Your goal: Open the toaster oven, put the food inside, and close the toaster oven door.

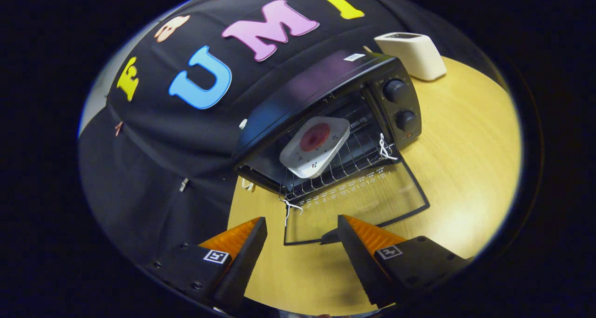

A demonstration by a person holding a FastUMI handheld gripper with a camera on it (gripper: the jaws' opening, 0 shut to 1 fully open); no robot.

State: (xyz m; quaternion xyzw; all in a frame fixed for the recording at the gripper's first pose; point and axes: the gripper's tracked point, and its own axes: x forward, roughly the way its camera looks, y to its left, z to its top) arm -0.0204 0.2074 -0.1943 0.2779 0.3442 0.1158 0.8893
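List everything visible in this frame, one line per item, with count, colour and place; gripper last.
toaster oven: 1, black, on the table beyond the fingers, two knobs on its panel
oven door: 1, glass with black frame, folded down flat just ahead of the fingers
wire rack: 1, metal, inside the oven
plate: 1, white square, on the rack, holding round reddish food
toaster: 1, white, behind the oven
table: 1, light wood
gripper: 1, fingers apart, holding nothing

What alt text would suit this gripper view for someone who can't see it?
A toaster oven stands open on a wooden table, a plate of food on its rack, its glass door folded flat. The gripper hangs open before the door, jaws apart, holding nothing.
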